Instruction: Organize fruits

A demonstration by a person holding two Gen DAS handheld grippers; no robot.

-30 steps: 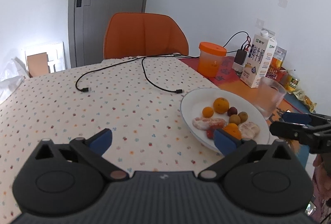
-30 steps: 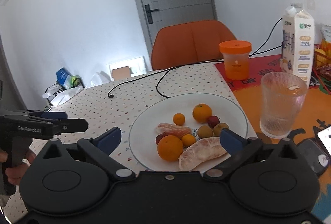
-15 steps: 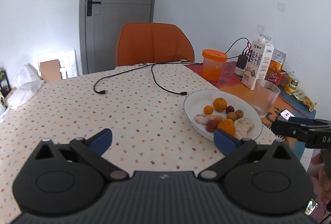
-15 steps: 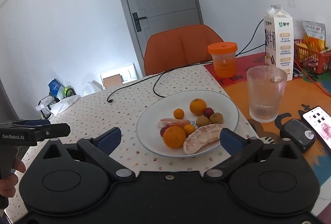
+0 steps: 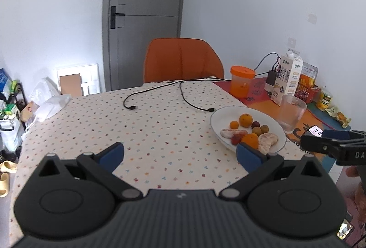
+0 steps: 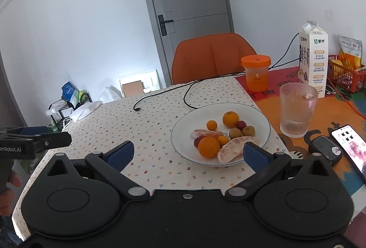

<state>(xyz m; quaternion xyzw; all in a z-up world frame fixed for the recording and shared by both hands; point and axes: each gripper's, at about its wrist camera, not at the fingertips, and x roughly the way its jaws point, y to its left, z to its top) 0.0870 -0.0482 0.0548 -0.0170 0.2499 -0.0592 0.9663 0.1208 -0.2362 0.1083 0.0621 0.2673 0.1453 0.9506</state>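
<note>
Right wrist view: phone (image 6: 350, 147) at table's right edge, cut off by frame edge; screen content too small to read. Red basket (image 6: 347, 75) at far right edge partly cropped. Left gripper (image 6: 34, 140) enters from left border, body out of frame, label truncated. Plate (image 6: 263, 119): near rim hidden behind right gripper's finger pad (image 6: 254, 153). Left wrist view: holding hand (image 5: 356, 193) blurred, cropped at the right.

A tall grey door (image 5: 146, 19) stands in the far white wall (image 5: 52, 7). An orange padded chair (image 5: 183, 62) sits before it.
</note>
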